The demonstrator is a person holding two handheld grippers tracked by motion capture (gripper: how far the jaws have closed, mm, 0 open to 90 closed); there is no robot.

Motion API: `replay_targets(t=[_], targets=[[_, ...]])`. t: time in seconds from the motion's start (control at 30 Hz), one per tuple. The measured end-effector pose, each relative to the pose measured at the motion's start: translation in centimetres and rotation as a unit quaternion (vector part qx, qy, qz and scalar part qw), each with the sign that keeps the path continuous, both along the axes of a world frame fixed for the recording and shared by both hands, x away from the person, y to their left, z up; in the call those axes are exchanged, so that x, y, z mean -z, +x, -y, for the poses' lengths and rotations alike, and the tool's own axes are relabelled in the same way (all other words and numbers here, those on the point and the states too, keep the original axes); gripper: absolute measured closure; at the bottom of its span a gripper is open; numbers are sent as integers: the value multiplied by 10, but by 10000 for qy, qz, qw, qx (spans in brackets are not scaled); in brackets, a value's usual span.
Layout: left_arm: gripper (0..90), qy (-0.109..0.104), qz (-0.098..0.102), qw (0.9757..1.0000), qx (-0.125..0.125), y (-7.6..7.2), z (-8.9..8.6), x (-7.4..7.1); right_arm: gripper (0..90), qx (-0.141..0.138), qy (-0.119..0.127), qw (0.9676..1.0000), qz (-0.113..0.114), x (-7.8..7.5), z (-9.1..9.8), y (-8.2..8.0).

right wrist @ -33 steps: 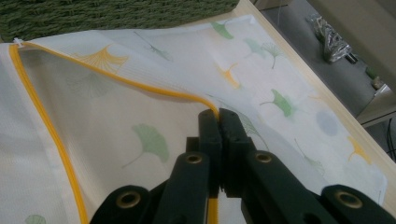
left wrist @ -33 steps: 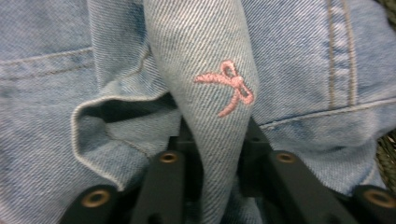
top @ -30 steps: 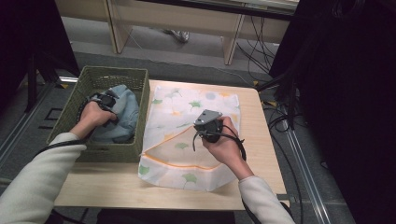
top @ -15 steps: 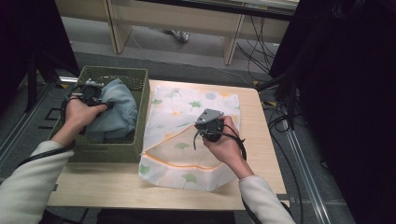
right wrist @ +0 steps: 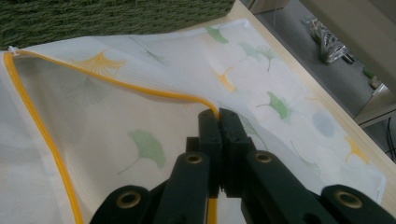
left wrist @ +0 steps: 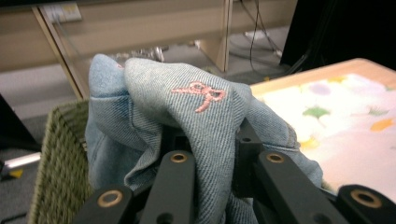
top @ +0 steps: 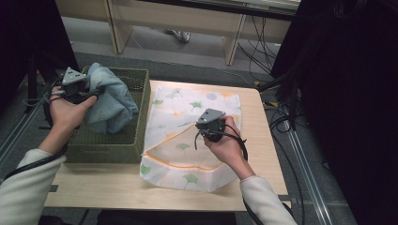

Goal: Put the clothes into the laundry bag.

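Two hand-held grippers are at work over a light wooden table (top: 117, 192). At about nine o'clock in the high view, the left gripper (top: 87, 89) is lifted above the woven green basket (top: 126, 140), its jaws clamped on a bunched light-blue denim garment (top: 110, 101) that hangs from it over the basket's far half — in the left gripper view the denim garment (left wrist: 187, 121), with a small pink embroidered mark (left wrist: 201, 93), is pinched between the black jaws of the left gripper (left wrist: 210, 154) and drapes over them. Near the centre of the table, just beside the basket at its three o'clock, lies a white mesh laundry bag (top: 187, 136) printed with ginkgo leaves. The right gripper (top: 206, 129) rests on it, and in the right gripper view the right gripper (right wrist: 219, 126) has its jaws closed together on the bag's yellow-orange zipper edge (right wrist: 116, 79), holding the upper layer slightly raised — the bag's mouth gapes toward six o'clock.
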State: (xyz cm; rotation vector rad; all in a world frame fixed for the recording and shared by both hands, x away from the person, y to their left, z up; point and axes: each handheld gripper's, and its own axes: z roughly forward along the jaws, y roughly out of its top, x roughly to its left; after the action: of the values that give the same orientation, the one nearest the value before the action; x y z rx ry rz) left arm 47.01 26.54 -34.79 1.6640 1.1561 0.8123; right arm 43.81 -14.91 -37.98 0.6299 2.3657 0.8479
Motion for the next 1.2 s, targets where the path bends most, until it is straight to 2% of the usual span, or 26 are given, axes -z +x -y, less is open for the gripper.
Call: replay_targets(t=[0.27, 0.43, 0.47, 0.73, 0.93, 1.2], targets=[[805, 58, 487, 9988, 94, -18, 4, -25, 900, 78, 92, 9999, -6, -1, 1, 0], [805, -38, 730, 9972, 164, -31, 4, -41, 900, 107, 132, 9999, 21, -2, 1, 0], [804, 34, 861, 9961, 206, -34, 3, -45, 900, 88, 122, 9999, 38, -2, 1, 1], [805, -4, 1020, 9942, 343, -50, 4, -60, 900, 54, 143, 9999, 78, -4, -2, 2], [804, 90, 1115, 9921, 563, -61, 7, -65, 900, 95, 165, 9998, 58, -4, -2, 2], [804, -67, 1216, 9889, 847, -85, 14, -76, 900, 111, 184, 9997, 65, -4, -2, 2]])
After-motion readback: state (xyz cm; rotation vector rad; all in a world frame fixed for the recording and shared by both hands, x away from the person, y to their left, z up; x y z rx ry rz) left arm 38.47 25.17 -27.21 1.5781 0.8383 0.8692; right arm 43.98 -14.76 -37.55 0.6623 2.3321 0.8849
